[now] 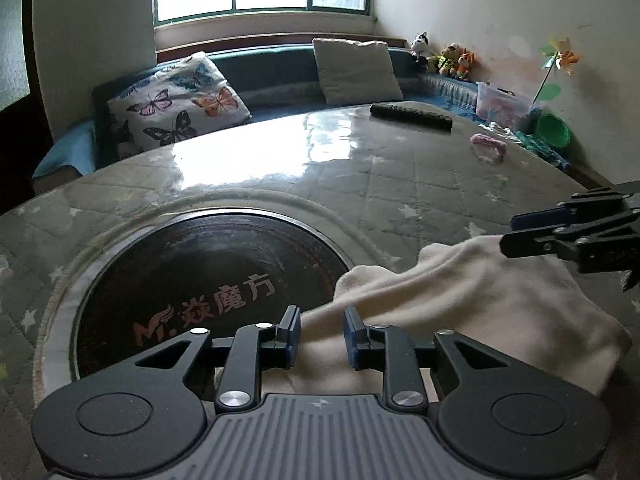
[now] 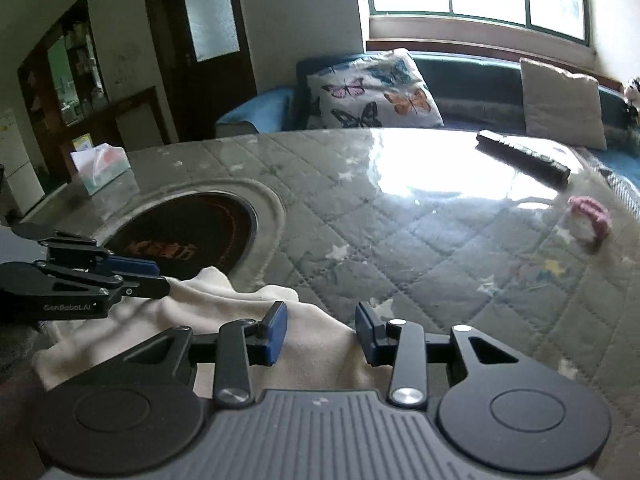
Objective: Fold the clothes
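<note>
Cream cloth [image 1: 460, 300] sits right under both my tools, bunched in a loose heap at the near edge of the counter [image 1: 400, 184], one corner draped over the rim of the dark round plate [image 1: 208, 264] set into the top. Left tool [image 1: 322, 334] hovers over the cloth's near part, blue pads apart with fabric visible between them, not pinched as far as I can tell. Right tool [image 2: 321, 330] same story: jaws spread wide, cloth below the left pad, bare quilted cover under the right one.

Progress: early, I'd say. Garment is crumpled, no flat spread, no clean fold line showing. Left to do: grab edges, flatten, fold.

Writing: plate shows an orange "M" logo followed by Chinese characters, 焱魔方 as best I read it. Left tool's arm, in the right wrist view, reads "GenRobot.AI".

Further out: black remote [image 1: 412, 116], pink item [image 1: 488, 146], tissue box [image 2: 102, 168], butterfly pillow [image 1: 176, 100].
</note>
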`<action>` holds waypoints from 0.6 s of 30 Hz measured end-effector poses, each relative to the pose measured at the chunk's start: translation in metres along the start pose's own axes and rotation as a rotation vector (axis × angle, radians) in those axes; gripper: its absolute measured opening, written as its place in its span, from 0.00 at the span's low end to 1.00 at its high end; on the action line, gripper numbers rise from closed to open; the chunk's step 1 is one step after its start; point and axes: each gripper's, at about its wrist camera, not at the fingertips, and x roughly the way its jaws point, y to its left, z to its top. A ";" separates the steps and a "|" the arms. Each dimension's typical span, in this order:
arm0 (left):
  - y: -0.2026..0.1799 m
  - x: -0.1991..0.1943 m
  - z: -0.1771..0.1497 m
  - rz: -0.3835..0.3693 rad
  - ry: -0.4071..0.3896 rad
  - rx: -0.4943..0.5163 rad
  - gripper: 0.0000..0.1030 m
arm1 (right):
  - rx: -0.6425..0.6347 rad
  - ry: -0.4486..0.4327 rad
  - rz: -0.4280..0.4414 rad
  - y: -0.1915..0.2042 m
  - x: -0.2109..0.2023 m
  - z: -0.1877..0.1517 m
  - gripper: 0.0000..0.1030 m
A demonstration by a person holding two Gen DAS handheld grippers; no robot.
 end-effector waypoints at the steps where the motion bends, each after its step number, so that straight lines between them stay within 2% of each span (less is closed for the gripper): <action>1: -0.002 -0.004 -0.001 0.000 -0.005 0.005 0.25 | -0.011 -0.003 0.005 0.002 -0.007 -0.002 0.37; 11: -0.025 -0.058 -0.039 -0.007 -0.049 0.039 0.25 | -0.046 0.014 0.101 0.025 -0.066 -0.051 0.37; 15: -0.025 -0.066 -0.056 0.004 -0.036 0.008 0.25 | -0.009 0.044 0.092 0.022 -0.069 -0.068 0.35; 18: -0.021 -0.070 -0.066 0.017 -0.028 -0.026 0.25 | -0.016 0.053 0.082 0.022 -0.072 -0.073 0.29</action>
